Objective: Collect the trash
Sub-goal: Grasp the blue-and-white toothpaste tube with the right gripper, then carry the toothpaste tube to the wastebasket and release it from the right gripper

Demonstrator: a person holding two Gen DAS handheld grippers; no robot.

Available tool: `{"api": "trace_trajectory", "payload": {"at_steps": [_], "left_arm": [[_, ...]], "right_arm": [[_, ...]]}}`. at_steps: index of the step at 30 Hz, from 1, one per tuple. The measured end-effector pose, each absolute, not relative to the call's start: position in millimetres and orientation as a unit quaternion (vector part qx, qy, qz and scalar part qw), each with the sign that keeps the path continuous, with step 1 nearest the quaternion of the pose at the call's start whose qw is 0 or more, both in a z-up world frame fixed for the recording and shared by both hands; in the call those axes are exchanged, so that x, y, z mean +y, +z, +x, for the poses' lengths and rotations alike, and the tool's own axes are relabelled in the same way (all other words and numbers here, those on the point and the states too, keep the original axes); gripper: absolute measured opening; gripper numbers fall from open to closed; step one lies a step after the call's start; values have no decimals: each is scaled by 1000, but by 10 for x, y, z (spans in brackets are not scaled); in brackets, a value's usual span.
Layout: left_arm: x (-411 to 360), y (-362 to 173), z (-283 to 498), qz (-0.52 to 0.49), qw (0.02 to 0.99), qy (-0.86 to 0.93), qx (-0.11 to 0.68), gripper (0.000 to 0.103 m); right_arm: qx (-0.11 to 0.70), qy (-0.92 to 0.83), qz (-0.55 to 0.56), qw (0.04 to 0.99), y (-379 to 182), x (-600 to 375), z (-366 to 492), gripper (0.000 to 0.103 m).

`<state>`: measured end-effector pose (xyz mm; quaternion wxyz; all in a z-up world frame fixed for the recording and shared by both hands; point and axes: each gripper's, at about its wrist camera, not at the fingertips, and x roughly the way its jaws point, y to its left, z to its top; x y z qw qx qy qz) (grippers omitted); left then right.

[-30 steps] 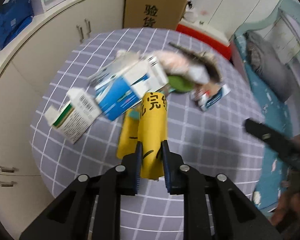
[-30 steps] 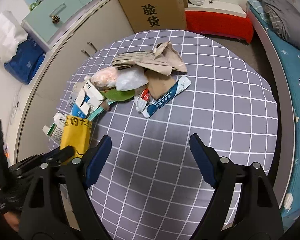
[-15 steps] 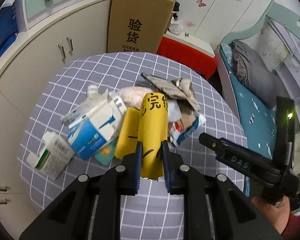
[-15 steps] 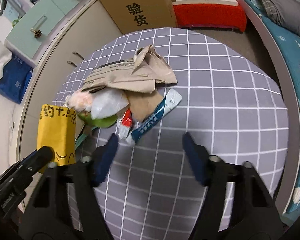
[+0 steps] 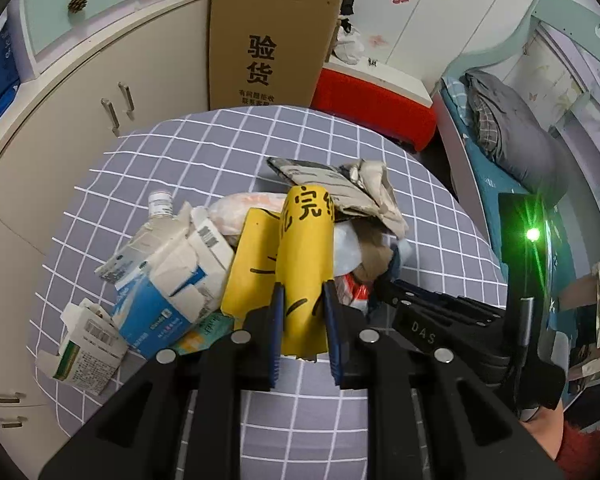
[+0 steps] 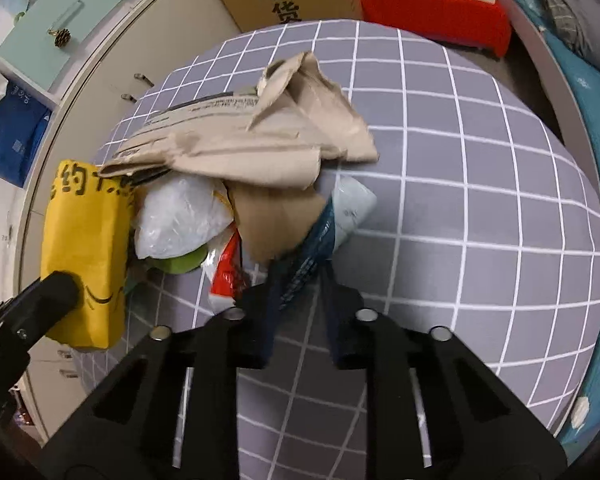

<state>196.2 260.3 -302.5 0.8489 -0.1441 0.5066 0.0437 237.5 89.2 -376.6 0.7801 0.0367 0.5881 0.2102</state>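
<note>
Left gripper (image 5: 302, 312) clamped narrow on a folded yellow bag (image 5: 306, 256), smooth plastic with black print, held above the trash pile (image 5: 172, 276). Right gripper (image 6: 300, 280) jaws closing around the blue-white wrapper (image 6: 324, 232), flat and glossy, lying at the pile's edge under crumpled brown paper (image 6: 268, 136) on the grey checked tablecloth (image 6: 460, 200).

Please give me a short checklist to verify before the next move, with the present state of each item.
1. Left hand-held gripper shut on yellow bag: ok.
2. Right hand-held gripper around blue-and-white packet, jaws closing: ok.
3. Packet firmly pinched: cannot tell.
4. Brown paper overlaps the packet, may drag: not ok.
5. Yellow bag mouth open to receive trash: cannot tell.
</note>
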Motion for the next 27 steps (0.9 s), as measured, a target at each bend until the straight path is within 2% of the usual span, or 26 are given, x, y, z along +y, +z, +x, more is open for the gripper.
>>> {"api": "trace_trajectory", "payload": {"at_steps": [4,19,27], "left_arm": [[2478,-2961,1962,-139,849,49,508,18],[1608,-2628,2033,-131,858,42,495,18],[1327,-2840,2172,-127,837,59,529,18]], "right_arm": [[600,214,50,769,-3736,694,2360,8],[595,216,126,764,-3329,-340,2293,6],[612,225,143,744,-3462,-627,2312,6]]}}
